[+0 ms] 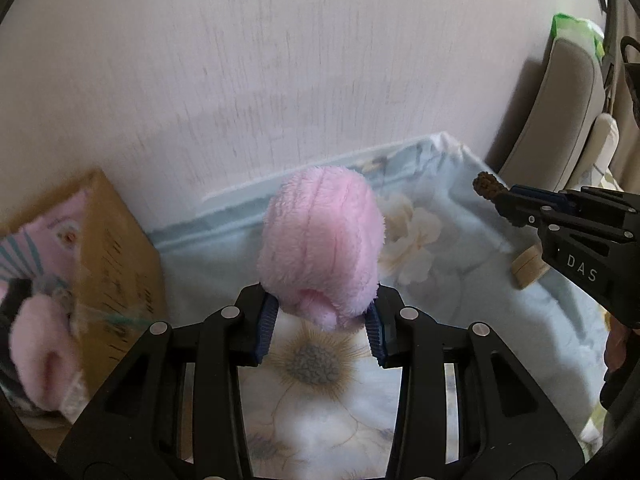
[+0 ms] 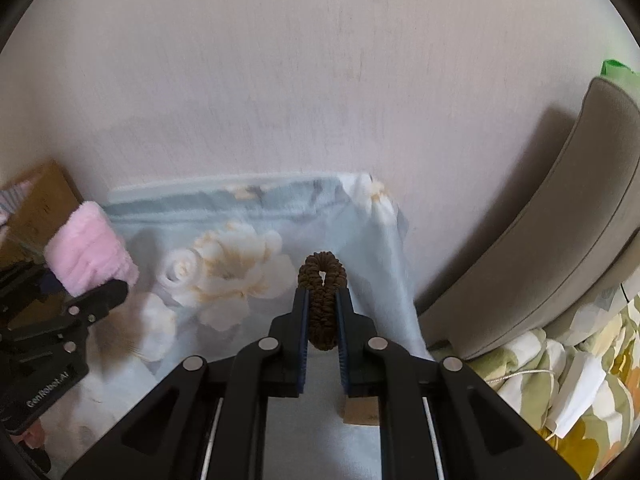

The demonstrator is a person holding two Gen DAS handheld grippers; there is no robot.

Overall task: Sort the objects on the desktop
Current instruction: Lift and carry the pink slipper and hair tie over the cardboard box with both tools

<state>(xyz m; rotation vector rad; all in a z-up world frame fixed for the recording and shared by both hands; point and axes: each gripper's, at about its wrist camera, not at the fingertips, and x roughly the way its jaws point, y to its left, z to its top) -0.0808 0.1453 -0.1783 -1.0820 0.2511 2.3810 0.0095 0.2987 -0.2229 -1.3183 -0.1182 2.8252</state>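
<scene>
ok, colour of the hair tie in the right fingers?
Dark brown hair tie, clearest in the right wrist view.

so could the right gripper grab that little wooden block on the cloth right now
Probably not yet. The right gripper is already shut on the brown hair tie, so its jaws are full. The wooden block lies in the open on the cloth just below it, with nothing covering it.

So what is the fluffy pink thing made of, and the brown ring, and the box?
The pink thing in the left tool looks like soft plush fabric: a fuzzy, matte pile with stitched ridges. The brown ring in the right tool looks like a fabric-covered elastic hair tie, crinkly and dull. The box looks like plain brown cardboard, flat and matte with dark printing.
</scene>
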